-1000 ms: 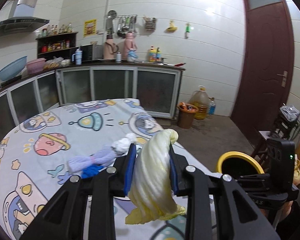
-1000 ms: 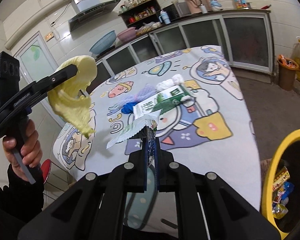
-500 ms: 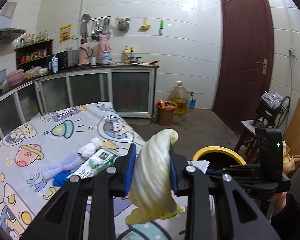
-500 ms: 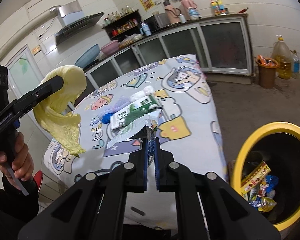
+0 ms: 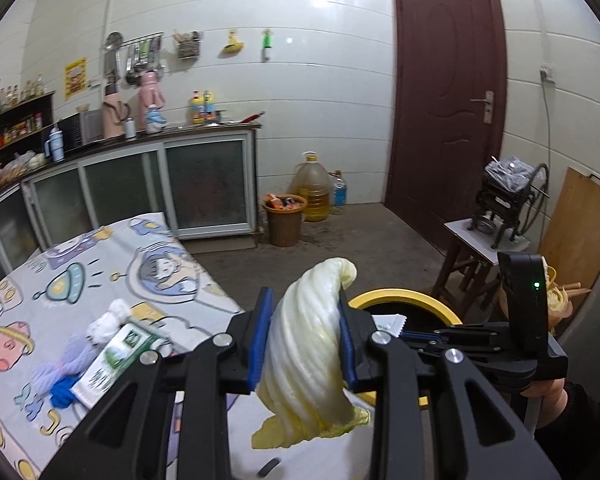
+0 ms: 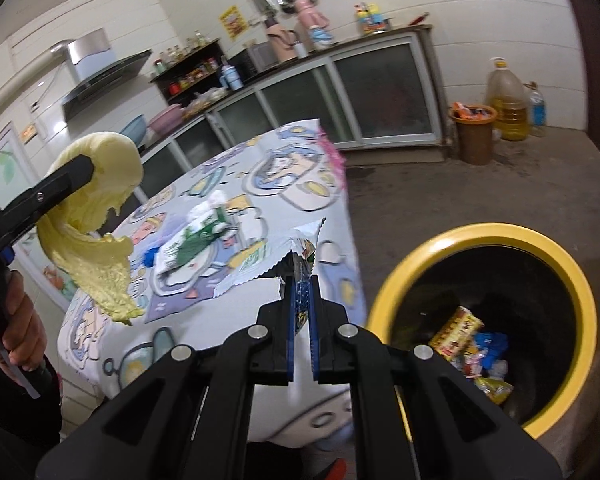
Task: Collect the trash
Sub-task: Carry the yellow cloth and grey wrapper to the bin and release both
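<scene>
Pale yellow cabbage leaf [image 5: 308,344]; yellow-rimmed black bin [image 6: 548,248]; cartoon-print tablecloth [image 6: 284,184]; green-white carton [image 6: 192,240].

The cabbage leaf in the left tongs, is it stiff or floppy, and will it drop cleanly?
Probably floppy: the cabbage leaf curls and droops below the left tongs. It looks light. Its frilly edge might cling to a pad on release.

Table left, bin right

A carton [image 6: 192,240] lies on the table [image 6: 260,304] at frame centre-left; the bin [image 6: 580,304] stands lower right, wrappers [image 6: 472,344] inside.
</scene>
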Demonstrator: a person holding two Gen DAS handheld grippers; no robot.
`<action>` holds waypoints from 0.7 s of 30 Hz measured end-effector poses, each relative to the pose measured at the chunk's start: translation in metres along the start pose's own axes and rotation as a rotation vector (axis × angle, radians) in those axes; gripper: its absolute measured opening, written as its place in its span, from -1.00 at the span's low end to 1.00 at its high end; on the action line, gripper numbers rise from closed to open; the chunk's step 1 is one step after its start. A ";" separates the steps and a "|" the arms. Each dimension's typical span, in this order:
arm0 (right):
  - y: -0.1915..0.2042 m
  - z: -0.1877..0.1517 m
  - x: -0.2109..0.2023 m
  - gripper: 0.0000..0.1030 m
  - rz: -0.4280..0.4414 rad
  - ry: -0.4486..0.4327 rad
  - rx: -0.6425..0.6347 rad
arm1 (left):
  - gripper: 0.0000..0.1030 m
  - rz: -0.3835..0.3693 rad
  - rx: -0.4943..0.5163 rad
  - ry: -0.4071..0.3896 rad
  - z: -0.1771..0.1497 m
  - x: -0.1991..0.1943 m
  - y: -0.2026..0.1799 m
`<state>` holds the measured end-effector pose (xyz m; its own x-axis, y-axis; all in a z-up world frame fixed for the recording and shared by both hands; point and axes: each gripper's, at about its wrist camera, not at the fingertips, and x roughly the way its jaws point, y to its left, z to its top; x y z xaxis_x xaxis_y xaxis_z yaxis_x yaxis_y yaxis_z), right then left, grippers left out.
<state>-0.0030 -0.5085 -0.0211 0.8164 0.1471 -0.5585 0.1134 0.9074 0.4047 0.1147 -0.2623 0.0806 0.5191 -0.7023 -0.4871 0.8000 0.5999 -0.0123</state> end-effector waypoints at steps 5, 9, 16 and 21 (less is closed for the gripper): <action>-0.030 -0.003 -0.011 -0.88 -0.057 -0.021 0.048 | -0.46 -0.048 0.038 0.008 0.006 0.022 -0.027; -0.049 -0.005 -0.018 -0.88 -0.097 -0.036 0.075 | -0.46 -0.090 0.059 0.012 0.010 0.039 -0.046; -0.077 -0.012 -0.024 -0.88 -0.151 -0.042 0.125 | -0.46 -0.133 0.068 0.031 0.013 0.067 -0.067; -0.089 -0.016 -0.025 -0.88 -0.176 -0.041 0.147 | -0.46 -0.151 0.068 0.052 0.012 0.087 -0.076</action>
<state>-0.0427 -0.5863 -0.0546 0.7984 -0.0273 -0.6014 0.3351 0.8501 0.4062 0.1028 -0.3737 0.0494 0.3766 -0.7605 -0.5290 0.8871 0.4605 -0.0304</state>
